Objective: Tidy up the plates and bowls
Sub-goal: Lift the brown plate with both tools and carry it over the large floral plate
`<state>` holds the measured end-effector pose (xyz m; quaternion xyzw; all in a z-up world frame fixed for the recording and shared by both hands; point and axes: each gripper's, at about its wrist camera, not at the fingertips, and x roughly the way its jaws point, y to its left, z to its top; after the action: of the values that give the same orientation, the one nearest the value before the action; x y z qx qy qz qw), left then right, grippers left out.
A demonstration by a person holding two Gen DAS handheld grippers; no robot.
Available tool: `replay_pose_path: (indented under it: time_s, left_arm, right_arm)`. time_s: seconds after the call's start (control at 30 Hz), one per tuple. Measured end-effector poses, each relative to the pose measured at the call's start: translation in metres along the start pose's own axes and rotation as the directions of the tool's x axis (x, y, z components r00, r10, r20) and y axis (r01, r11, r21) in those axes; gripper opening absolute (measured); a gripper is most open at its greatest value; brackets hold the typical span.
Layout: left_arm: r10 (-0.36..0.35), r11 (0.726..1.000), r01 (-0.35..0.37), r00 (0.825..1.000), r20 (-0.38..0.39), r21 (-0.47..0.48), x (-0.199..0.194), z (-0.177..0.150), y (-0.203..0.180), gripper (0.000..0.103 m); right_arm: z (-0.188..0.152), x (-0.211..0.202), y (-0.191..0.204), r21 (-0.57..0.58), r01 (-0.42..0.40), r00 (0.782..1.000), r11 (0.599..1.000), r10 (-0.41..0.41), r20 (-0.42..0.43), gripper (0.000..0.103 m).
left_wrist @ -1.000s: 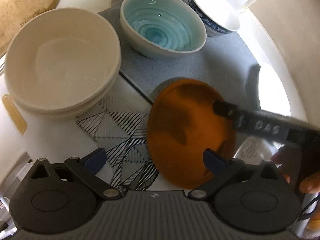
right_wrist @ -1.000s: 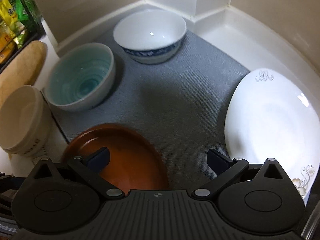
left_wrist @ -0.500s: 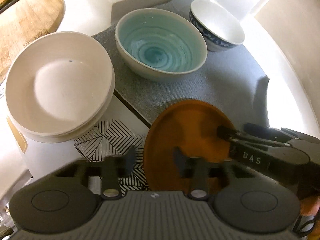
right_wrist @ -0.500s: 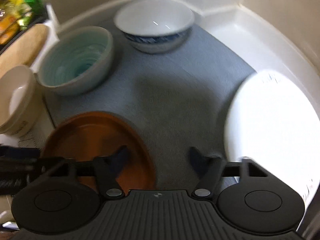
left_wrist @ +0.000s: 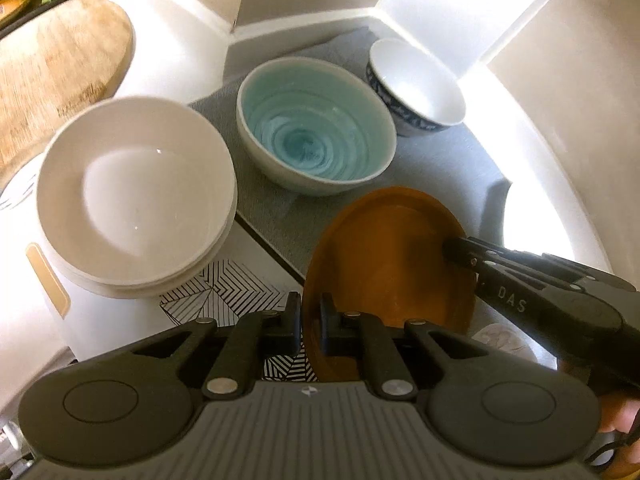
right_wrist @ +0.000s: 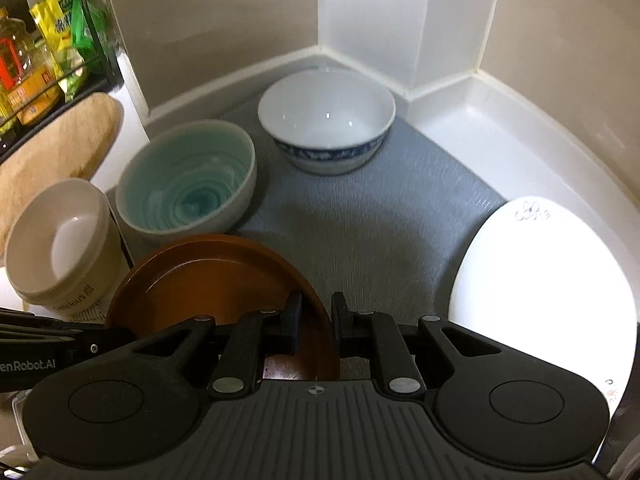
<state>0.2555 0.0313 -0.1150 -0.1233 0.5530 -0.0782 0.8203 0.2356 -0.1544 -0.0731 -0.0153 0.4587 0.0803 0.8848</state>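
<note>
Both pairs of fingers have closed since a second ago: the left hand-held gripper (left_wrist: 310, 322) and right hand-held gripper (right_wrist: 314, 322) now clamp opposite rims of the brown plate (left_wrist: 390, 256), over the grey mat (right_wrist: 360, 216) beside the teal bowl (left_wrist: 316, 140). Stiff, glazed, likely slippery and breakable; rim grips suit it.

Black ribbed tongs (left_wrist: 310, 320), silver screws

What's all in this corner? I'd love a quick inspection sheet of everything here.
Surface: grey mat on a white counter.
Job's things: brown plate, teal bowl, blue-rimmed bowl, stacked cream bowls, white plate.
Clutter: wooden board, patterned paper.
Grippers: left gripper and right gripper each shut on the brown plate's rim.
Cables: nothing seen.
Surroundings: walls; rack with packets.
</note>
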Motion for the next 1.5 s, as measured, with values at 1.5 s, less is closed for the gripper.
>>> replay_pose_path:
  time_s: [1.5]
  left_arm:
    - [-0.088, 0.810, 0.276, 0.930, -0.358, 0.518, 0.032, -0.076, -0.128, 0.009]
  right_arm:
    - [-0.141, -0.065, -0.066, 0.414, 0.268, 0.963, 0.870, -0.246, -0.106, 0.016]
